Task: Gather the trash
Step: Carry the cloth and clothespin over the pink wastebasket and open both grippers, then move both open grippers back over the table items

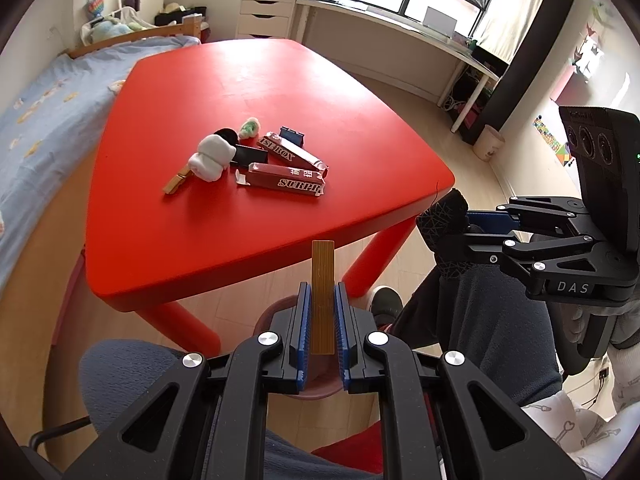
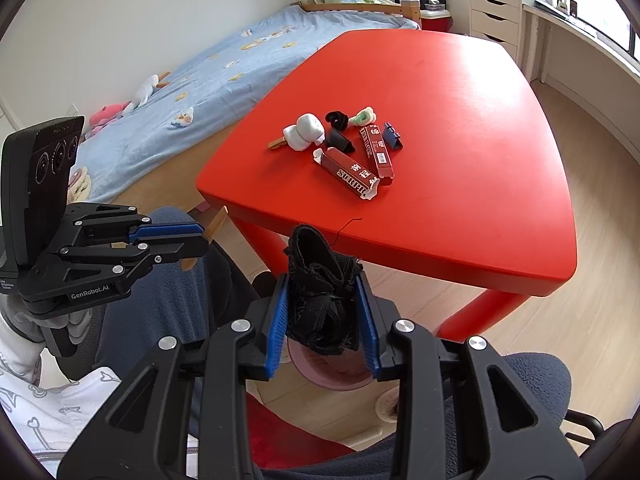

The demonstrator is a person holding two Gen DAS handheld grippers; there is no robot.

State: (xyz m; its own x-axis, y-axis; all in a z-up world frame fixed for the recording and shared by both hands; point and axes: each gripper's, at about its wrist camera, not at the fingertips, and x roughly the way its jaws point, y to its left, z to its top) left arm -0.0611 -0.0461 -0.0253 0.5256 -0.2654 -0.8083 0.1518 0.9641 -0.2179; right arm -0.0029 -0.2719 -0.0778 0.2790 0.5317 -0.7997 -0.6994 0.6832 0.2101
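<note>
My left gripper point(image 1: 322, 288) is shut on a flat yellow-brown wooden strip point(image 1: 322, 280) that stands upright between its blue pads, off the near edge of the red table point(image 1: 248, 92). A dull pink bin point(image 1: 320, 394) sits on the floor right beneath it. My right gripper point(image 2: 322, 278) is shut on a crumpled black fabric scrap point(image 2: 324, 304), also above the pink bin point(image 2: 340, 380). On the table lie two maroon boxes point(image 1: 286, 180), a white tissue wad point(image 1: 212, 158), a wooden clothespin point(image 1: 176, 183), a green-white wad point(image 1: 250, 128), a black scrunchie point(image 2: 336, 119) and binder clips point(image 2: 392, 138).
A bed with a blue cover point(image 2: 208, 76) runs along the table's left side. A white desk point(image 1: 400, 28) and drawers point(image 1: 264, 8) stand under the window. The person's dark-clad legs point(image 1: 496, 320) and an office chair are close below the grippers.
</note>
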